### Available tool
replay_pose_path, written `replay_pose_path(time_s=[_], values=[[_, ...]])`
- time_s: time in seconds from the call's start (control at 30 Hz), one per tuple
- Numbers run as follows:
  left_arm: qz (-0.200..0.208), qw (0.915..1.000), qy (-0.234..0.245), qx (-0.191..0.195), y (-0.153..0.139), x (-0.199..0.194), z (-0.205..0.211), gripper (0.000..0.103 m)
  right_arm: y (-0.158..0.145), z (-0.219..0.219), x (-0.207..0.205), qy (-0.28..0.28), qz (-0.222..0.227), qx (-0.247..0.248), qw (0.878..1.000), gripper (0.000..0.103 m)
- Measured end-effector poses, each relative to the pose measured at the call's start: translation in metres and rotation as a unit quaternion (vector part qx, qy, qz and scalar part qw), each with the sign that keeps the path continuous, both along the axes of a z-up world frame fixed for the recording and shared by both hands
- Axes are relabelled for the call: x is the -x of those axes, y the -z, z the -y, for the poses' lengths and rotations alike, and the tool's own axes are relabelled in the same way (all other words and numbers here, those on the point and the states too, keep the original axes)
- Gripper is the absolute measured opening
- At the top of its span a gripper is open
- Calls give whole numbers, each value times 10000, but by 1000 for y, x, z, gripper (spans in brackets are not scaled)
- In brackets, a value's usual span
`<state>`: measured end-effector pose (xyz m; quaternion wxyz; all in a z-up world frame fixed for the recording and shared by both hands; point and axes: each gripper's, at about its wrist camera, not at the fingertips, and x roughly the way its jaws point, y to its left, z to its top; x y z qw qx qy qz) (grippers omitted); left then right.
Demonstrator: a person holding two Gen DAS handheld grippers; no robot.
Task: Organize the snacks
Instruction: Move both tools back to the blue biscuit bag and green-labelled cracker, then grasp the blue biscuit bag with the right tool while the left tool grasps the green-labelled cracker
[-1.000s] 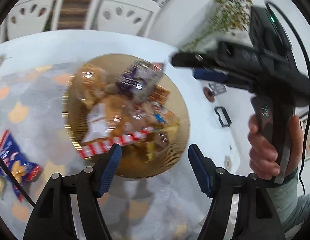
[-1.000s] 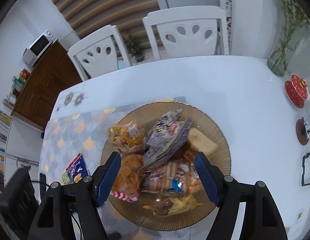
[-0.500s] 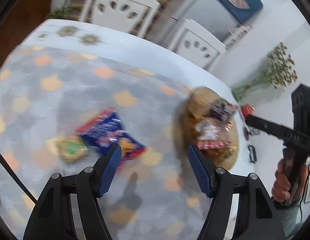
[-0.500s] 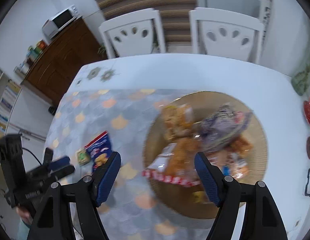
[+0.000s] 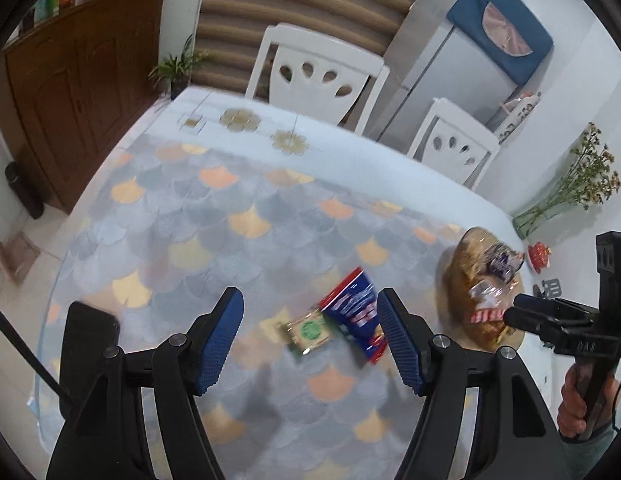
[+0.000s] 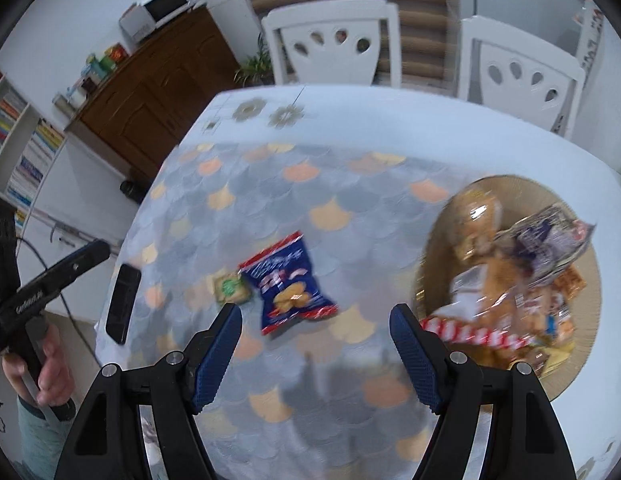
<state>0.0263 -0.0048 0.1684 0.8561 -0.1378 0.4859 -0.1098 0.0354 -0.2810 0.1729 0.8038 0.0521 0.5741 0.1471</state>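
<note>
Both handheld tools are out over the table and neither has anything in its grasp: the left gripper (image 5: 310, 340) has its blue-padded jaws standing partly apart with only tablecloth behind them, and the right gripper (image 6: 315, 354) is much the same, its jaws parted and bare. Most of the snacks are already heaped in the round, ribbed, golden-brown plate (image 6: 590, 292) at the right side of the table, crinkly clear and purple wrappers piled together with a red-and-white striped one at the near edge. Two pieces lie outside it on the grey and orange scallop-patterned tablecloth (image 6: 310, 200), well to the left of the plate: a blue foil snack bag with red ends and a picture of golden crackers (image 6: 290, 284), and, touching its left side, a small square packet with a green round label (image 6: 230, 288). I judge the step in hand to be gathering these stragglers. The next move would call for one gripper to come down over the blue bag, pinch it by an edge and carry it right to the plate. There is white lettering on the blue bag, but it is too blurred to read, and nothing on the green label is legible either. A dark flat phone (image 6: 123, 304) lies at the left edge.
</note>
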Motion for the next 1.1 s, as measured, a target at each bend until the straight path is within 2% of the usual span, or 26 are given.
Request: replay_pose_path(time_s=[0.17,0.37,0.6,0.83,0.97,1.1], values=[[-395,9985,350,144,34,-8,3,67,19,-27,3,-114,-234,79,9996,74],[-645,9931,975,-85,62,-17,25,67,44,-46,-4,-27,-483,78,9988,74],[-766,9884,1304,-156,80,-23,32,67,69,-59,-18,87,-743,94,9972,74],[-788,9854,1500,-170,111,-36,34,67,98,-71,-33,-83,-823,238,9963,74],[-815,9843,1561,-147,125,-45,37,67,120,-69,-43,-154,-1048,26,9944,74],[-845,9821,1681,-116,135,-50,42,67,128,-74,-51,-290,-899,370,9948,74]])
